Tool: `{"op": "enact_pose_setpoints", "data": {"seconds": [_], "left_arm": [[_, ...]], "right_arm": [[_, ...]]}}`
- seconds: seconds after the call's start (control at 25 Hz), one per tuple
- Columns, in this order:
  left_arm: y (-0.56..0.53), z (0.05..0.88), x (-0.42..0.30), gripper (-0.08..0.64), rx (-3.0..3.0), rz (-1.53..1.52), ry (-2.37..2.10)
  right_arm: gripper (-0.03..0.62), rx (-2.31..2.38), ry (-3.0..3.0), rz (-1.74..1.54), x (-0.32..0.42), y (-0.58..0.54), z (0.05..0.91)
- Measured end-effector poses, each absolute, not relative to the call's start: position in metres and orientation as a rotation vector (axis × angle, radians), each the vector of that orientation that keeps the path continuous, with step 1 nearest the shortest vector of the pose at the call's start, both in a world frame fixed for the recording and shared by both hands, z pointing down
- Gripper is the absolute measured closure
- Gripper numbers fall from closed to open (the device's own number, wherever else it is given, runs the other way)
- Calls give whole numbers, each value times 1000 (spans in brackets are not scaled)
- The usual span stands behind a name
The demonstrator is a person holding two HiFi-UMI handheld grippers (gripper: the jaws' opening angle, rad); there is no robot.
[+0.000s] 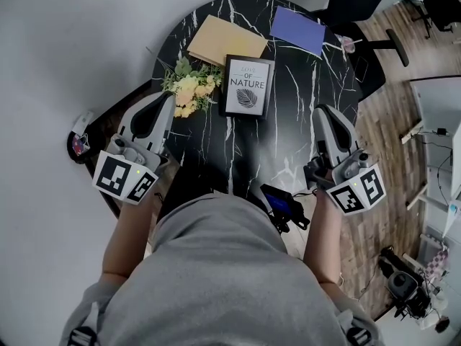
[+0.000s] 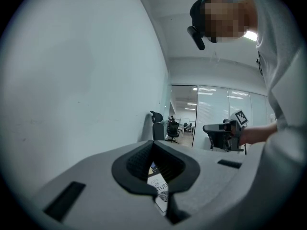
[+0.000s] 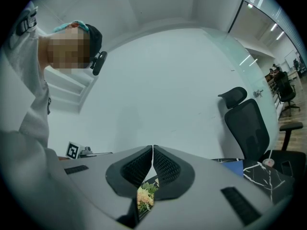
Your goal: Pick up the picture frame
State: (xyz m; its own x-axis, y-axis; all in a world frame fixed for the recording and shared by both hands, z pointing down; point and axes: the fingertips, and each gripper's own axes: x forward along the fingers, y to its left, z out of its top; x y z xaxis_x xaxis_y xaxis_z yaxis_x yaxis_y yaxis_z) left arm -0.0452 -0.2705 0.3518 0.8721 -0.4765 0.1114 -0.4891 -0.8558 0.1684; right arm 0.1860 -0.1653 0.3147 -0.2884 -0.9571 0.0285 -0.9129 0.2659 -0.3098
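A rectangular picture frame (image 1: 247,86) is laid on the round, white-veined black desk (image 1: 295,85); left gripper (image 1: 168,99) and right gripper (image 1: 321,109) jaws are closed.

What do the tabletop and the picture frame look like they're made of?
Tabletop: looks like polished black marble or marble-look laminate, judging by white veins and a soft sheen. Picture frame: thin matte black border, plastic or painted wood, cannot tell which; a white printed sheet inside.
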Motion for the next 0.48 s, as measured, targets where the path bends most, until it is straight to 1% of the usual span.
{"op": "enact_pose_setpoints", "data": {"seconds": [0.48], "left_arm": [[-276, 360, -41, 554, 2832, 104, -759]], "right_arm": [[565, -1743, 2382, -430, 188, -176, 324]]}}
